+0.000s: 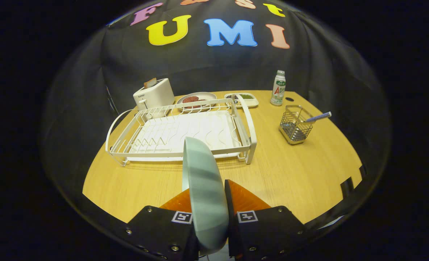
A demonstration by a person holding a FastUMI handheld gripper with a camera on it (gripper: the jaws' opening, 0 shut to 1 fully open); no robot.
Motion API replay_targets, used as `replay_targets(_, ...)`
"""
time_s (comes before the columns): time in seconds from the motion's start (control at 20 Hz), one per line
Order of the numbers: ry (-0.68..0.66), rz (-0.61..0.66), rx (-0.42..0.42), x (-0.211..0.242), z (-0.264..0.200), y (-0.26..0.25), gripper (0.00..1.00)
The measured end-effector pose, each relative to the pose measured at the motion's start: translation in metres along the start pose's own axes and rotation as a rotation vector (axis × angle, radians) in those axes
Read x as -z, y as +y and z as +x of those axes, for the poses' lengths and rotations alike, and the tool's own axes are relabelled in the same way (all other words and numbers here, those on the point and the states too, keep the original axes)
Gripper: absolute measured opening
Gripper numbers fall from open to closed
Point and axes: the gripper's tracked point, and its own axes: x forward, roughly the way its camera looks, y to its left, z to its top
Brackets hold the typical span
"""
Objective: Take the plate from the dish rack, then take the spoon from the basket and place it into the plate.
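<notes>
Hand-held gripper (208,203) clamps the plate (203,188) edge-on — its face hidden.

toaster (154,95), food dish (196,99), small tray (244,99), bottle (278,88) on wooden table (294,174)

The toaster (154,95) at the far end of the bench carries a small brand word, "SUPOR", on its front face. The bottle (278,88) has a green-and-red label with lettering too small to make out.
</notes>
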Motion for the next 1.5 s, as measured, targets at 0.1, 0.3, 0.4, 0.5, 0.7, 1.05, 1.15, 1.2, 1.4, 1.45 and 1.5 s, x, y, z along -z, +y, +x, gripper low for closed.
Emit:
replay_targets(0.1, 0.019, 0.069, -0.06, 0.004, 0.007, 0.005, 0.3)
replay_targets(0.3, 0.065, 0.203, -0.141, 0.015, 0.021, 0.011, 0.29)
replay_targets(0.4, 0.088, 0.259, -0.157, 0.021, 0.026, 0.011, 0.3)
replay_targets(0.5, 0.106, 0.272, -0.15, 0.027, 0.031, 0.005, 0.33)
replay_targets(0.7, 0.117, 0.285, -0.121, 0.036, 0.037, -0.005, 0.42)
replay_targets(1.05, 0.137, 0.238, -0.043, 0.047, 0.039, -0.024, 0.69)
replay_targets(1.15, 0.125, 0.228, -0.043, 0.046, 0.039, -0.026, 0.74)
replay_targets(1.2, 0.109, 0.225, -0.04, 0.041, 0.037, -0.028, 0.75)
replay_targets(1.4, 0.018, 0.258, 0.0, 0.013, 0.027, -0.044, 0.78)
replay_targets(1.45, -0.017, 0.273, 0.018, 0.002, 0.022, -0.053, 0.78)
replay_targets(1.5, -0.056, 0.291, 0.036, -0.011, 0.018, -0.062, 0.78)
